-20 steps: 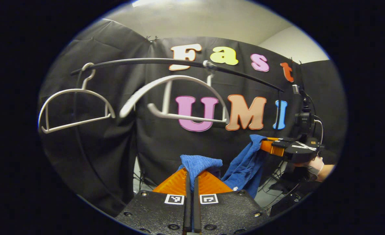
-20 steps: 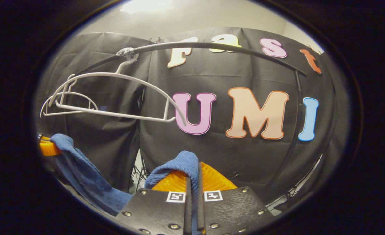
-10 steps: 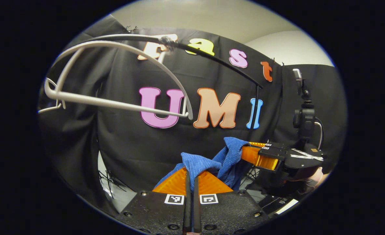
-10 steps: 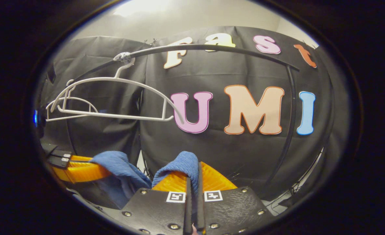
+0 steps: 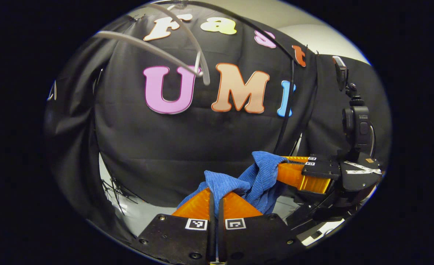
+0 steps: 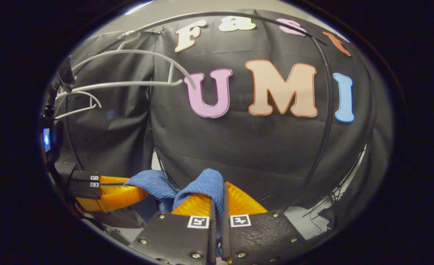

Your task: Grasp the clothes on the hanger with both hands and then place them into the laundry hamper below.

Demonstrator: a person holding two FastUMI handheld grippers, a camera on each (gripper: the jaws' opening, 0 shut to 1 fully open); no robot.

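One blue cloth [image 5: 261, 176], pinched at one end in left gripper [image 5: 215, 197] jaws and at other in right gripper [image 6: 217, 198] jaws, slung between, below two white hangers [image 6: 128, 70] on rail [image 6: 323, 121].

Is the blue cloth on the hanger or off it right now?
Off. The blue cloth hangs bunched between the left tongs and right tongs, both shut on it; the white hanger above is bare.

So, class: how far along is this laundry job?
Done: the blue cloth is off the hanger, which hangs bare on the rail. In hand: left gripper and right gripper are each shut on the cloth, close together. Left: putting it into the hamper.
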